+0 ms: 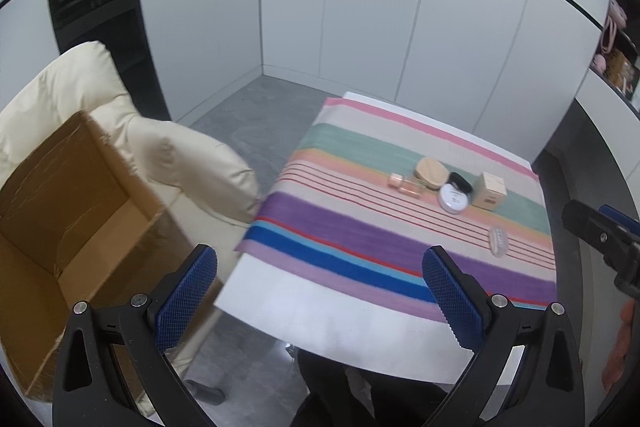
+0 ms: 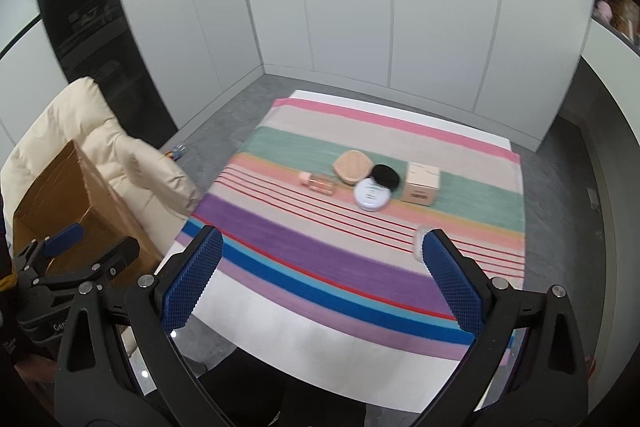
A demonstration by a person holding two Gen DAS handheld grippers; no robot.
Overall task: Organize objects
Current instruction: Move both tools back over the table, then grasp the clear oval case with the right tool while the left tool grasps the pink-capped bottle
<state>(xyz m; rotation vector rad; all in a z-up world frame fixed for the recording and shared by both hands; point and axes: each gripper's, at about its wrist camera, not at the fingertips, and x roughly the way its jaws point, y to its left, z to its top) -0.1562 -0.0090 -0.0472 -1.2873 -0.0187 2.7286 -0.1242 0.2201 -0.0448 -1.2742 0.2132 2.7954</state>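
On the striped cloth (image 2: 320,259) lie a small pink bottle (image 2: 318,183), a tan oval case (image 2: 354,165), a black round puff (image 2: 386,175), a white round jar (image 2: 372,195), a beige box (image 2: 423,183) and a small clear item (image 1: 498,241), partly hidden behind my right finger in the right wrist view. The same group shows in the left wrist view, with the jar (image 1: 454,198) and box (image 1: 490,190). My left gripper (image 1: 320,287) is open and empty above the table's near left edge. My right gripper (image 2: 322,271) is open and empty above the near edge.
An open cardboard box (image 1: 76,227) sits on a cream padded chair (image 1: 132,131) left of the white table (image 1: 320,319). Grey floor and white wall panels lie beyond. Shelves with pink items (image 1: 614,39) are at far right.
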